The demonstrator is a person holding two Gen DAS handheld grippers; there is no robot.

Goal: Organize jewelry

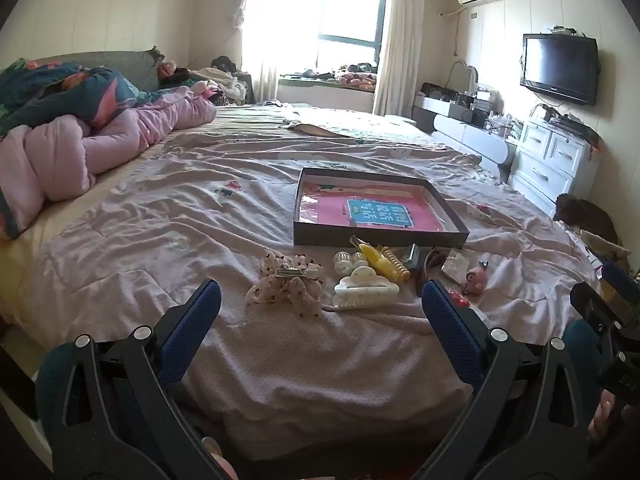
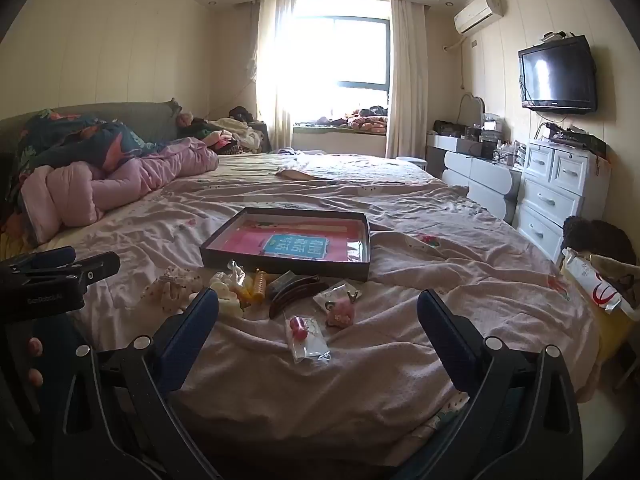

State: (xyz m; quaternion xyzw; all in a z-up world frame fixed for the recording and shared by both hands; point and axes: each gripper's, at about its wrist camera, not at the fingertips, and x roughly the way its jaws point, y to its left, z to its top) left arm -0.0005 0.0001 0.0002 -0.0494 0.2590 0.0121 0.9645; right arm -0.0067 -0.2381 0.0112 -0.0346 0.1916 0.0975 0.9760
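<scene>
Hair accessories and jewelry lie in a row on the pink bedsheet before a shallow dark box (image 1: pixel 380 236) (image 2: pixel 288 266) with a pink book in it. I see a dotted fabric bow clip (image 1: pixel 288 284), a white claw clip (image 1: pixel 366 288), a yellow clip (image 1: pixel 386 264) (image 2: pixel 258 286), a brown barrette (image 2: pixel 298 294), a pink charm (image 1: pixel 476 278) (image 2: pixel 340 312) and a clear bag with a red bead (image 2: pixel 306 338). My left gripper (image 1: pixel 320 308) is open just short of the bow and white clip. My right gripper (image 2: pixel 320 312) is open, with the bead bag and charm ahead between its fingers, untouched.
A pink quilt (image 1: pixel 100 144) and patterned bedding are heaped at the bed's left. White drawers (image 2: pixel 560 188), a wall TV (image 2: pixel 558 76) and a cluttered dresser line the right wall. A bag (image 2: pixel 604 284) stands by the bed's right edge. The other gripper shows at each view's side.
</scene>
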